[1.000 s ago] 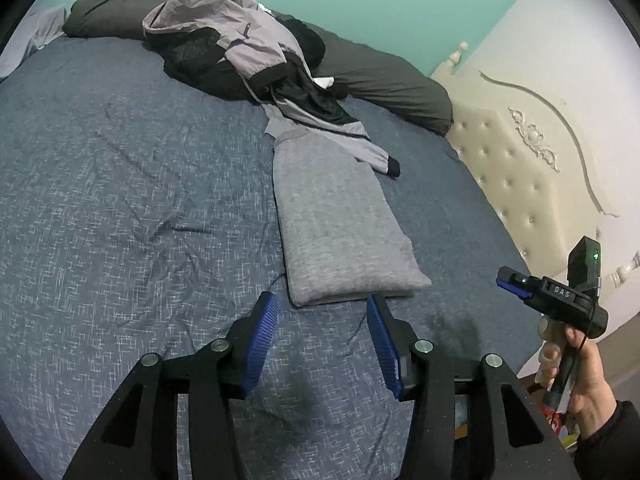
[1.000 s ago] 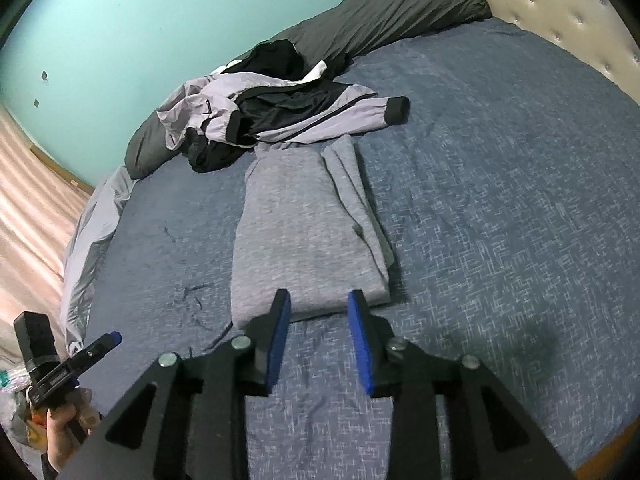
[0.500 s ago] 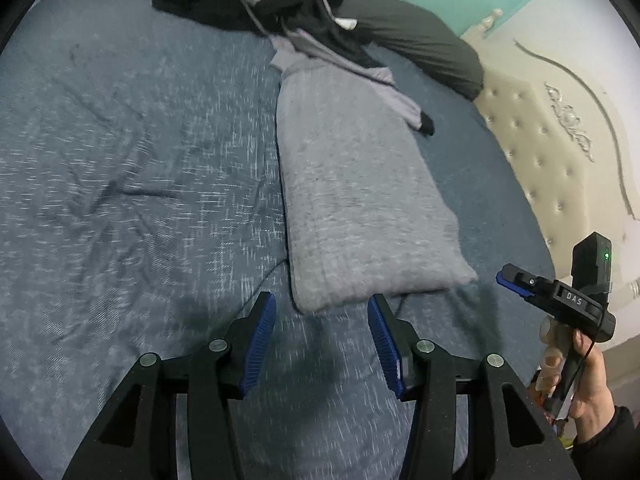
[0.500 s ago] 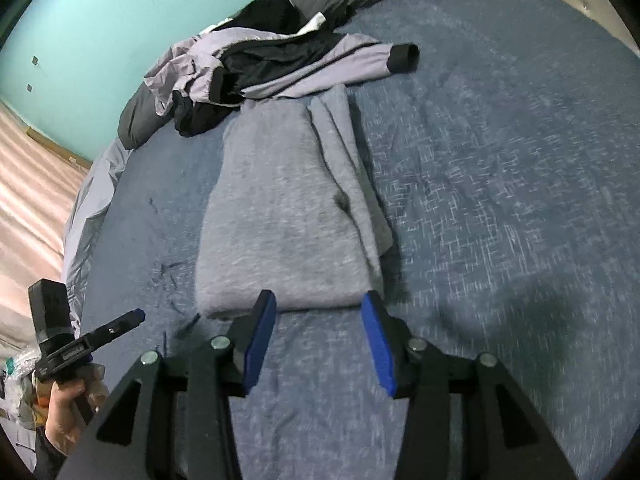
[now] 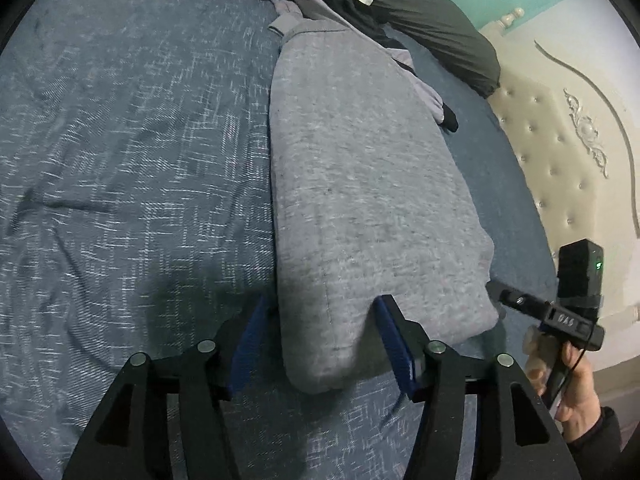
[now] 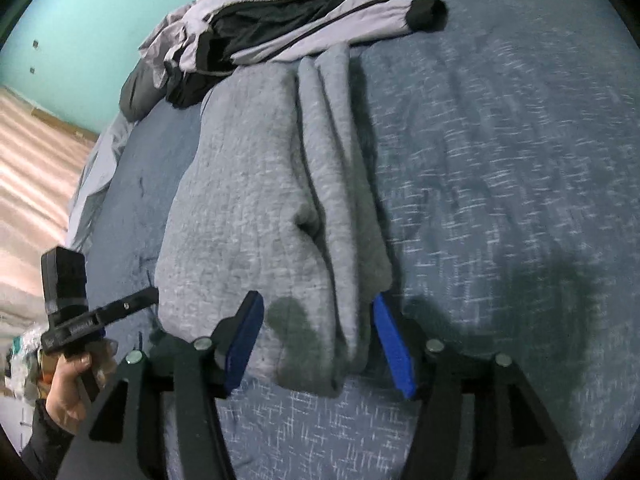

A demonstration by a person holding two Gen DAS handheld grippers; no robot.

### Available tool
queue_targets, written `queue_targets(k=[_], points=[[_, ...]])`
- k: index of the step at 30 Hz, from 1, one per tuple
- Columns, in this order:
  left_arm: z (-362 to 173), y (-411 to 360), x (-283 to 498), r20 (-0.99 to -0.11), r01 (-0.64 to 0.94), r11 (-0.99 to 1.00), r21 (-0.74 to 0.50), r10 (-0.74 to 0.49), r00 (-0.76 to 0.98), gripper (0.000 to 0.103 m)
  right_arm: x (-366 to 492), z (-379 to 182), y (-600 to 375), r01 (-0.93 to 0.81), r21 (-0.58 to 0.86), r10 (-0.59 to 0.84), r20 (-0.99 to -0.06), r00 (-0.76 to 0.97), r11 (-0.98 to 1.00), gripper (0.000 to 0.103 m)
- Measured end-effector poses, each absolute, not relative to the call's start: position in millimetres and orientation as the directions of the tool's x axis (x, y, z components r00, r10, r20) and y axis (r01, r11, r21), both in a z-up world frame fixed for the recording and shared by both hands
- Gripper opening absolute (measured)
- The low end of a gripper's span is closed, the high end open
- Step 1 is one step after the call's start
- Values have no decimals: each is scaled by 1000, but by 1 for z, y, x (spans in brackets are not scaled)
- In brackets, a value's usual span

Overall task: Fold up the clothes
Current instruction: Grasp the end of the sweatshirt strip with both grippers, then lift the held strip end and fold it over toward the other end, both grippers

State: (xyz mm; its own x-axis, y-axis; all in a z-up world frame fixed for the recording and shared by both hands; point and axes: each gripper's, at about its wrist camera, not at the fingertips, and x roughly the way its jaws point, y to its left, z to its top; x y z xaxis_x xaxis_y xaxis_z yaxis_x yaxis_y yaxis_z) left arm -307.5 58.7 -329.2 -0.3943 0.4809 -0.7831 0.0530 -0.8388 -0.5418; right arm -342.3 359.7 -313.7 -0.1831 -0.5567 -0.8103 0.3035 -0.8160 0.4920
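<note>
You have the grey garment point(image 5: 368, 184) lying lengthwise on the bed point(image 5: 128, 128), already folded into a long strip, its near hem toward the foot edge and its far end tucked against the heap of jackets point(image 6: 280, 28) by the dark pillow point(image 5: 432, 20); that leaves one cross fold, I'd judge. Your left gripper point(image 5: 318, 344) straddles one near corner of the hem and your right gripper point(image 6: 316, 344) the other, so both corners can rise together; both sets of jaws have just been opening, and now stand released with cloth between the pads, pressing nothing. Expect thick, layered knit on the right side, where the folded edges stack; bite deep enough to catch every layer, or the lower ones may sag.
</note>
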Motion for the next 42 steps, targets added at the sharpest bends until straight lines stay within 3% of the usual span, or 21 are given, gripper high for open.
queue_targets(k=[11,22,24,26,29,33,38,42], points=[[-342,62,-313,-759,65,-806,-588,522,-388,68,-350,-336,360,301,557,-606,-789,-100,-774,61],[-346,61,-308,-740,56,-794,-606,537,-404,68,-356,-345,353,301,597,-641,-765,-65,-743,62],[-342,63,-306,-734,44,-793,-607,539,-413,64,-357,-345,351,304,589,-633,-772,-62,-749,56],[-338,66,-304,-728,33,-793,-608,541,-421,60,-357,-343,350,309,580,-625,-778,-64,-754,40],[-344,64,-307,-731,38,-790,-612,546,-409,60,-357,-335,351,327,564,-615,-785,-72,-758,29],[-350,61,-310,-732,39,-785,-618,556,-393,63,-360,-337,348,334,558,-608,-792,-59,-759,29],[-357,60,-303,-716,33,-769,-638,577,-394,67,-367,-346,346,316,570,-613,-789,-48,-758,47],[-367,62,-303,-690,45,-737,-674,607,-394,67,-371,-355,347,313,598,-639,-769,-36,-738,51]])
